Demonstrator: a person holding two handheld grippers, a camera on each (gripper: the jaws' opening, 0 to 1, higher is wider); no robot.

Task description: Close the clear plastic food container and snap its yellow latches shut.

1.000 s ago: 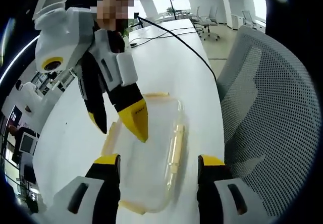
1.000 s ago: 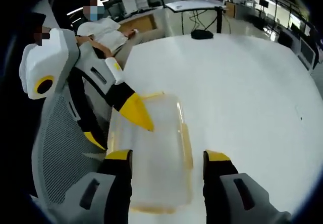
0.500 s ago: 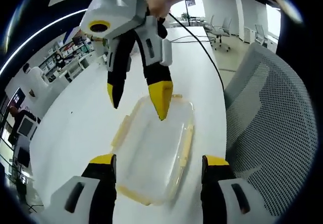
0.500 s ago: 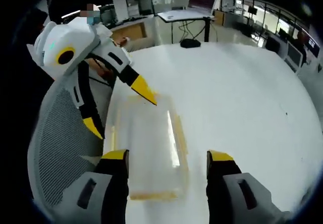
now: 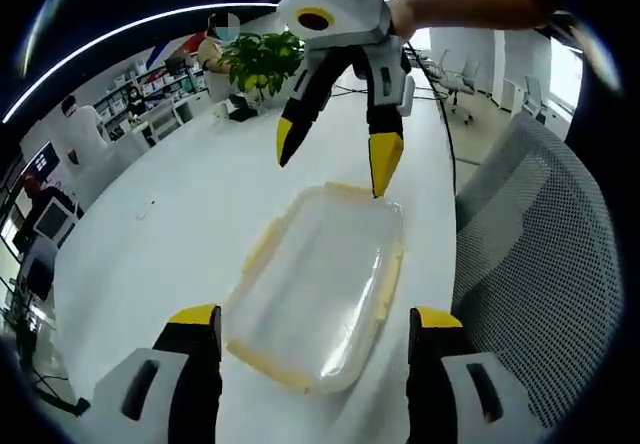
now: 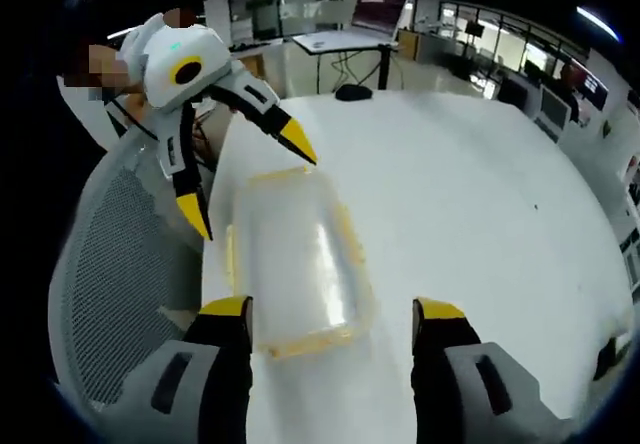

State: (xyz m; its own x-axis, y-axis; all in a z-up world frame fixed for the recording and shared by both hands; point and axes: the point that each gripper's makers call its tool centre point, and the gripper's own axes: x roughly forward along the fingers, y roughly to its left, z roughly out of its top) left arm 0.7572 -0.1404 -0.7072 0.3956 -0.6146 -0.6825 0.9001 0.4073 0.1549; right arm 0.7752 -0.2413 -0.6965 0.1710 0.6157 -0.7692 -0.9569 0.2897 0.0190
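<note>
While both grippers have pulled up and away from it over the last second, the clear plastic food container [image 5: 318, 284] lies closed on the white table [image 5: 170, 224], low in the centre of the left gripper view. The right gripper [image 5: 330, 154], jaws spread, hangs at the container's far end without touching. The left gripper [image 6: 245, 179] is spread too. The yellow latches [image 5: 388, 279] seem down, so I judge the snapping nearly finished.

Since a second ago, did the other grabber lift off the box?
Yes. In the left gripper view, the right gripper has pulled back from over the container's lid to its far end, jaws open.
</note>
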